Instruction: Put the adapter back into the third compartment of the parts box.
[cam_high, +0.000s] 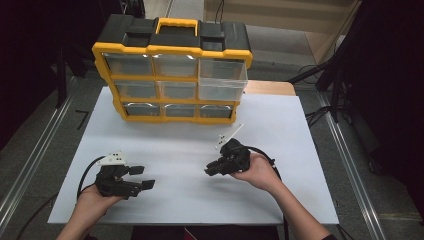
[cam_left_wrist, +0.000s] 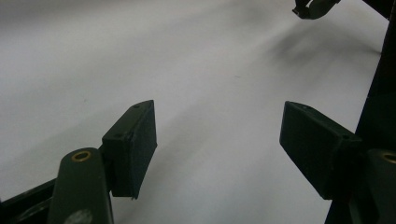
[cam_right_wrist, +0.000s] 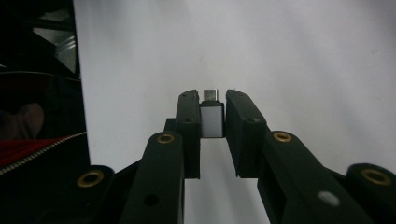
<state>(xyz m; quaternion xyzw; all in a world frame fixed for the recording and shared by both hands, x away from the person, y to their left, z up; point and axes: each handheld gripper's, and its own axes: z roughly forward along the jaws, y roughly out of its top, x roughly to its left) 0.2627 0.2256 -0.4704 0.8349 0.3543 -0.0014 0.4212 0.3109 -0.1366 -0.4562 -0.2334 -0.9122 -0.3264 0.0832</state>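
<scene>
The right hand-held gripper (cam_right_wrist: 214, 105) is clamped on a small silver adapter (cam_right_wrist: 212, 120), whose metal plug tip sticks out just past the pads, and it is held above the white bench (cam_high: 280, 190) in front of the yellow and black organizer (cam_high: 172, 70). The left hand-held gripper (cam_left_wrist: 217, 140) sits low over the bench with its jaws spread wide and nothing between them. The pick-up looks done; what seems left is carrying the adapter to the organizer, where the clear drawer (cam_high: 222, 80) at the upper right stands pulled out, probably to receive it.
</scene>
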